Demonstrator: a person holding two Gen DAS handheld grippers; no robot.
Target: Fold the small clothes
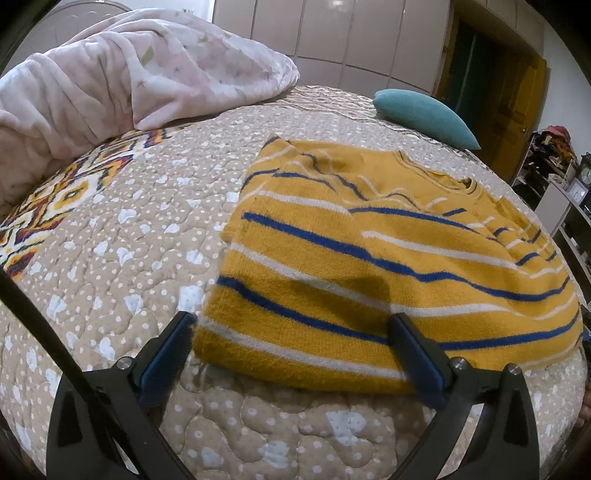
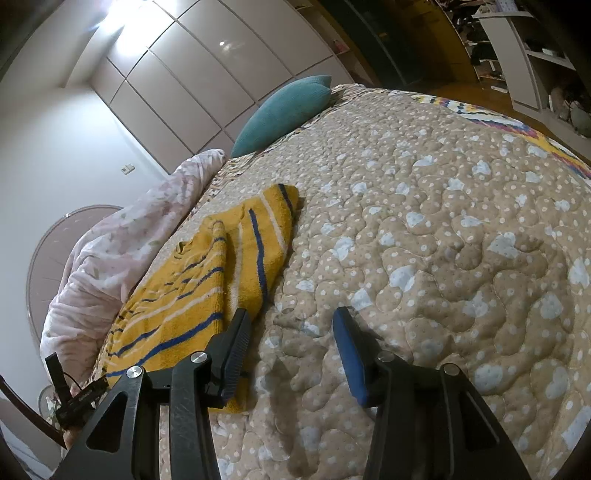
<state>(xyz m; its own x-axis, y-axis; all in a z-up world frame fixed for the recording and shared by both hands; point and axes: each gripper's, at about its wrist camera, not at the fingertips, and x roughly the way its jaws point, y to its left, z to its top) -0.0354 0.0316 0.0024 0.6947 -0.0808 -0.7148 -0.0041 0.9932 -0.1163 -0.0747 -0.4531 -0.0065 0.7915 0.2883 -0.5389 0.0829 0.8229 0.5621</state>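
Note:
A small yellow sweater (image 1: 388, 254) with blue and white stripes lies folded on the quilted bedspread (image 1: 122, 258). My left gripper (image 1: 291, 317) is open and empty, hovering just above the sweater's near edge, jaws spread wide across its near left part. In the right wrist view the sweater (image 2: 207, 280) lies to the left. My right gripper (image 2: 290, 317) is open and empty above the bedspread (image 2: 443, 258), its left finger next to the sweater's near corner.
A pink floral blanket (image 1: 110, 77) is bunched at the far left of the bed. A teal cushion (image 1: 424, 114) lies at the far edge. Wardrobe doors (image 1: 332, 33) stand behind; shelves (image 1: 554, 173) and a wooden door are at the right.

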